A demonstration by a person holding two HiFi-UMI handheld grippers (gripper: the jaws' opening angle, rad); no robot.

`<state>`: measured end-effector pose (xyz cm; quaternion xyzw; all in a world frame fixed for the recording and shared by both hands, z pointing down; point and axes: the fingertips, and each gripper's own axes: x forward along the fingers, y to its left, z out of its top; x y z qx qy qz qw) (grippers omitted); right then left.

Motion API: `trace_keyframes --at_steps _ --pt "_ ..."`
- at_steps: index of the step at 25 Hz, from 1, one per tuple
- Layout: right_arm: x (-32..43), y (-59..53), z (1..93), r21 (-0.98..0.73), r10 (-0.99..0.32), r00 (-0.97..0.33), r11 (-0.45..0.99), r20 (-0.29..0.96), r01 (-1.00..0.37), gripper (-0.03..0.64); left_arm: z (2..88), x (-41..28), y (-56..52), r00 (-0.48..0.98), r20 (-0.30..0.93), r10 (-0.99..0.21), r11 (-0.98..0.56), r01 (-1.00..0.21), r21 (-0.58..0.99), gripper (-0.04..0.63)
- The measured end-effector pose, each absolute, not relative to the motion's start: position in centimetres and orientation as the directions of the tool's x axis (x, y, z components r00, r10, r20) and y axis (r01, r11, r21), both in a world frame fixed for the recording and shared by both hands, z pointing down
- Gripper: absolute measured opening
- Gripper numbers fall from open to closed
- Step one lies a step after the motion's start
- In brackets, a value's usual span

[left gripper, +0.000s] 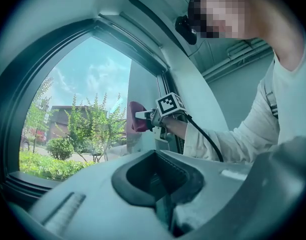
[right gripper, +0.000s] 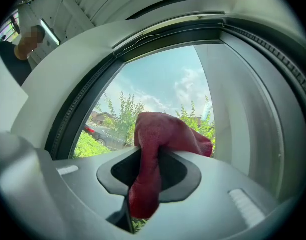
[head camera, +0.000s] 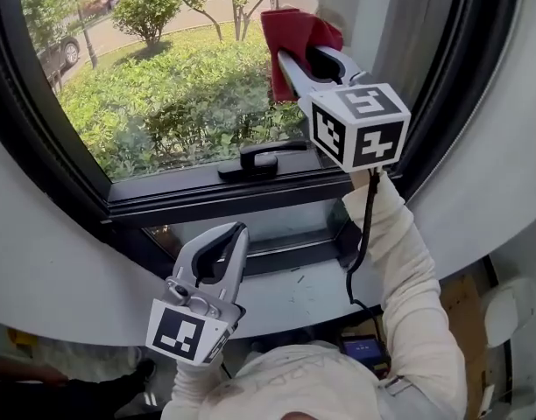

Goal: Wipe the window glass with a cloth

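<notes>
The window glass [head camera: 163, 77] sits in a black frame and looks out on green bushes. High at its right side a red cloth [head camera: 290, 26] is bunched against the pane, and my right gripper [head camera: 292, 59] is shut on it. In the right gripper view the cloth [right gripper: 160, 131] drapes over the jaws and hangs down through their opening, in front of the glass [right gripper: 158, 89]. My left gripper [head camera: 240, 231] hangs low by the sill, shut and holding nothing. The left gripper view shows the right gripper [left gripper: 144, 116] and the cloth [left gripper: 135, 118] at the pane.
A black window handle [head camera: 259, 157] lies on the lower frame below the cloth. White curved wall [head camera: 49, 261] surrounds the window. A black cable [head camera: 363, 234] runs down along the person's white sleeve [head camera: 408, 278]. Boxes [head camera: 465, 309] stand on the floor at lower right.
</notes>
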<state>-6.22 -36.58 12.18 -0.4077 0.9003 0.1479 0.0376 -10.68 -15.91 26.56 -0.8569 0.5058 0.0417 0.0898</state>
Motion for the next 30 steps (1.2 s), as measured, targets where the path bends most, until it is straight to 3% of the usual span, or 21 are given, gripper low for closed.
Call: trace_keyframes --at_steps 16,21,30 --pt "7.0 -40.6 12.4 0.105 -0.829 -0.521 0.511 -0.204 -0.853 0.120 26.1 -5.4 -17.5 0.544 -0.156 -0.824 -0.528 -0.839 -0.131 0.000" --pt "7.3 -40.6 13.3 0.087 -0.832 -0.514 0.508 -0.209 -0.857 0.118 26.8 -5.4 -17.6 0.534 -0.110 -0.838 -0.521 -0.844 -0.130 0.000" --pt "2.6 -39.3 15.3 0.097 -0.810 -0.552 0.545 -0.197 -0.833 0.118 26.5 -6.9 -16.9 0.526 -0.153 -0.837 -0.511 -0.850 -0.129 0.000"
